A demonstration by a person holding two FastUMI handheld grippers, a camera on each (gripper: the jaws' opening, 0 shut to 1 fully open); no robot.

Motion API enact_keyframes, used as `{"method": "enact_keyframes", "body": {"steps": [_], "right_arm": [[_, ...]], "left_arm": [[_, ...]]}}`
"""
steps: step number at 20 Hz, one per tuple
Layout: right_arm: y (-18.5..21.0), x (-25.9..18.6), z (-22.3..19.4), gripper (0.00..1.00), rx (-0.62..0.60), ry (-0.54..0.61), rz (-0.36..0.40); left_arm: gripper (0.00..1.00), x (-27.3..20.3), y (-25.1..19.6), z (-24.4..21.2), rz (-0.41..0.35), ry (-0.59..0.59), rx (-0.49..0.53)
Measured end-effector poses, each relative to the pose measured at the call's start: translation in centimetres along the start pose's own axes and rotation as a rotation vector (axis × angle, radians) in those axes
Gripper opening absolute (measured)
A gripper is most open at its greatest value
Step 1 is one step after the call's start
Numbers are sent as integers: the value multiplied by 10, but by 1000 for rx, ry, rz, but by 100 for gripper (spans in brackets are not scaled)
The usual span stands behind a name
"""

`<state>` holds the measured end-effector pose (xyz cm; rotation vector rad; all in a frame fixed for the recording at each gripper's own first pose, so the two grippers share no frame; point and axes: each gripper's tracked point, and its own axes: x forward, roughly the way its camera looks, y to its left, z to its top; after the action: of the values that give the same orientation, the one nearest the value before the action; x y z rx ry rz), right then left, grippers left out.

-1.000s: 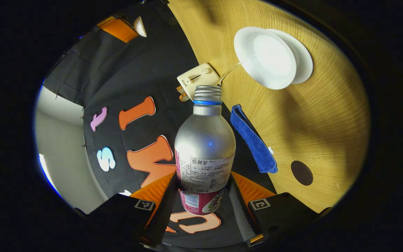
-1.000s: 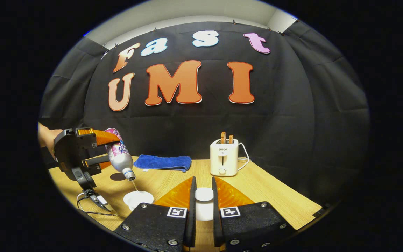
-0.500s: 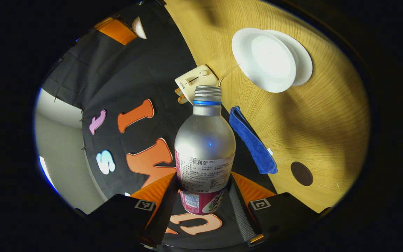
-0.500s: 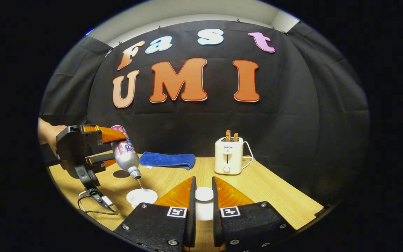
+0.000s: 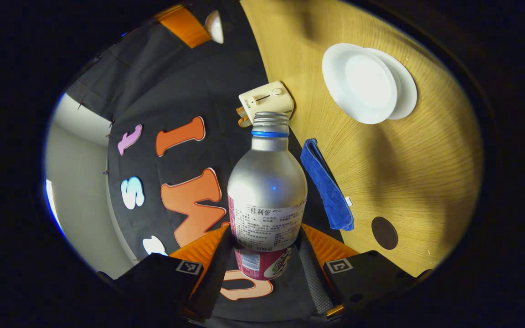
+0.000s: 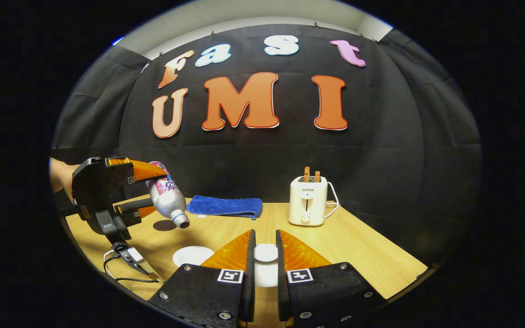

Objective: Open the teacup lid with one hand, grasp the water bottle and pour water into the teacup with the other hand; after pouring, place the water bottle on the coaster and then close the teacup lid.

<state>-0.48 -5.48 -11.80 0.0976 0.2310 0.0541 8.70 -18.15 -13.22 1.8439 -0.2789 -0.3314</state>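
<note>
Left gripper (image 5: 262,269): jaws clamped on the lower body of the water bottle (image 5: 267,191), one pad on each side. In the right gripper view, same left gripper (image 6: 141,189) held above the table (image 6: 358,255), bottle (image 6: 167,196) tilted mouth-down toward the teacup (image 6: 193,255). No cap on the neck. No stream visible at the mouth; pouring judged finished or pausing.

Right gripper (image 6: 262,257): jaws closed on the white teacup lid (image 6: 266,253), held clear of the cup and off to one side.

Teacup (image 5: 360,84) uncovered, standing on a white saucer (image 5: 406,89) on the table (image 5: 426,150). Water level inside not discernible.

Coaster (image 5: 384,233): dark round disc on the table, bare, near the blue cloth (image 5: 326,182) and well apart from the cup. In the right gripper view, coaster (image 6: 164,225) below and behind the tilted bottle.

Toaster (image 6: 308,205) at the back of the table, not involved.

Progress, as judged: lid off, bottle grasped, pour apparently made. Outstanding: righting the bottle, setting it on the coaster, replacing the lid on the cup.
</note>
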Motion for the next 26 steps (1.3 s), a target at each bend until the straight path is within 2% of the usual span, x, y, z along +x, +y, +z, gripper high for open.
{"method": "enact_keyframes", "body": {"steps": [3, 4, 7, 8, 10, 13, 18, 26], "right_arm": [[14, 7, -3, 20, -4, 10, 18], [18, 9, -5, 20, -7, 13, 21], [33, 14, -9, 20, -23, 28, 37], [38, 16, -9, 21, -28, 30, 42], [48, 18, -9, 21, -32, 30, 57], [62, 24, -5, 21, -37, 22, 72], [86, 37, -5, 21, -48, 25, 103], [117, 62, -25, 21, -56, 62, 145]], "left_arm": [[81, -6, 21, -8, 73, 10, -124], [85, -8, 29, -12, 102, 20, -168], [80, -10, 51, -30, 181, 51, -306], [83, -12, 55, -37, 207, 59, -355], [80, -16, 64, -51, 248, 79, -457], [82, -30, 75, -83, 315, 131, -637], [82, -35, 73, -133, 332, 210, -958], [82, -1, 42, -159, 309, 265, -1420]]}}
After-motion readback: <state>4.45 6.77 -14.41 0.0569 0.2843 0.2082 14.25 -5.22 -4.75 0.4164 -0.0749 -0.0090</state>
